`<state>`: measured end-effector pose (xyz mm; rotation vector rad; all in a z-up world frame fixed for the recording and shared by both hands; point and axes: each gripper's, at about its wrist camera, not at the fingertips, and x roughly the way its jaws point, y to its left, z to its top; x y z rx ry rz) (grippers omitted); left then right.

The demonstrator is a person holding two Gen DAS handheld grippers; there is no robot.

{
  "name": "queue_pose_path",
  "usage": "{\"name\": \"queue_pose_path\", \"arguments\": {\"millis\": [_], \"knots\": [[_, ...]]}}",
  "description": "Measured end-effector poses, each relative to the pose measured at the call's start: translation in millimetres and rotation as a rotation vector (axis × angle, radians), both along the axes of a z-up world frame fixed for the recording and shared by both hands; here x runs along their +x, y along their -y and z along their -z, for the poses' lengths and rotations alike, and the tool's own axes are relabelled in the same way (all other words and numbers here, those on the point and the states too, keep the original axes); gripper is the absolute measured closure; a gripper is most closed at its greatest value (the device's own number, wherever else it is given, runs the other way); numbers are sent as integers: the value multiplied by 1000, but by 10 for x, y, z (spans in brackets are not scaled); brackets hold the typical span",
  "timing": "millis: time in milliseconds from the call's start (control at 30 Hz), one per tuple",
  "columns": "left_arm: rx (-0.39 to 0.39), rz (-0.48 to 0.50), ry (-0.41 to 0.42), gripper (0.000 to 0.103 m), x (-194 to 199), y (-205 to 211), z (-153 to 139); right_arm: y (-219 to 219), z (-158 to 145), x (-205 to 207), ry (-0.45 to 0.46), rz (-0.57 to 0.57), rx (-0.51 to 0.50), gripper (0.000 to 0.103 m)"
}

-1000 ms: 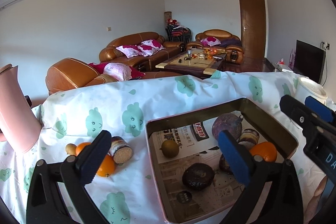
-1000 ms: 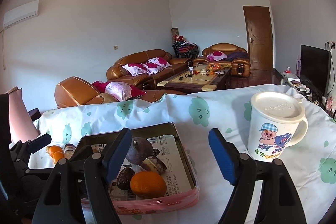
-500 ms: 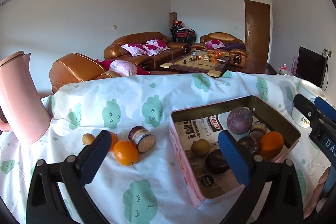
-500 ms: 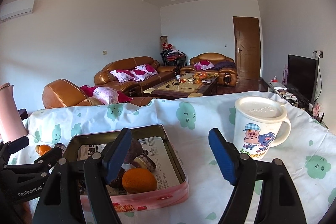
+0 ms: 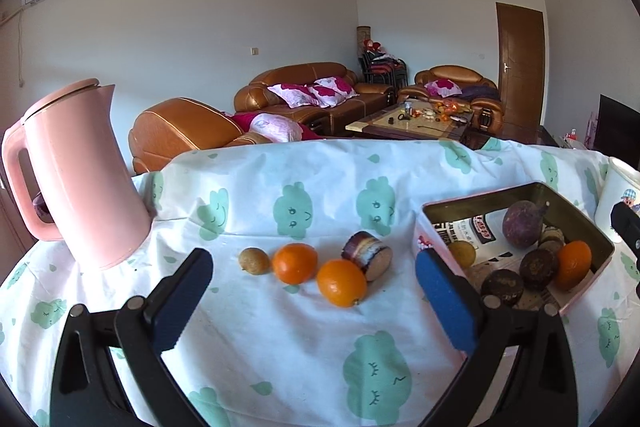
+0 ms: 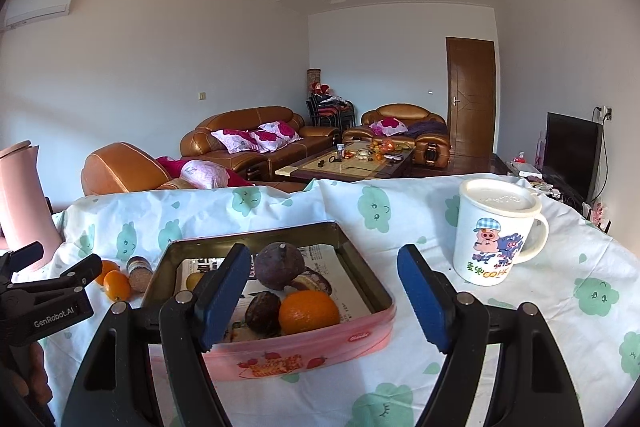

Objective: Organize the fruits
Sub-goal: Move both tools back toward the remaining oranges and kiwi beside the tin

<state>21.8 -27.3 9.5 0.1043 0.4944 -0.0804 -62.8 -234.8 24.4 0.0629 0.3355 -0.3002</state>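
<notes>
Left tool [image 5: 312, 301] & right tool [image 6: 324, 297], both blue-padded, gape wide w/ nothing held. Two round oranges [image 5: 295, 263] lie on cloud-print bench cloth [image 5: 280, 339], beside pink rectangular metal tin [image 6: 304, 351] w/ fruit.

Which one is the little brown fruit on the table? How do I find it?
Find the tall pink kettle on the cloud-print tablecloth. To its right, before the pink tin, four things lie in a row. The little brown fruit is nearest the kettle, dull and smaller than the shiny oranges beside it.

Three oranges [image 5: 295, 262], one pink tin [image 5: 591, 231], one kettle [image 5: 82, 175], one mug [image 6: 494, 231].
</notes>
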Motion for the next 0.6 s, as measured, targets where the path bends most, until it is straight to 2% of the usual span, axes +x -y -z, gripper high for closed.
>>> {"name": "queue_pose_path", "arguments": {"millis": [233,600], "knots": [[3,-11,-1,0,27,-257,12,-380,36,100,-38,-51,24,26],[-28,-54,-23,0,160,-746,31,-954,50,288,-70,-86,-3,26]]}}
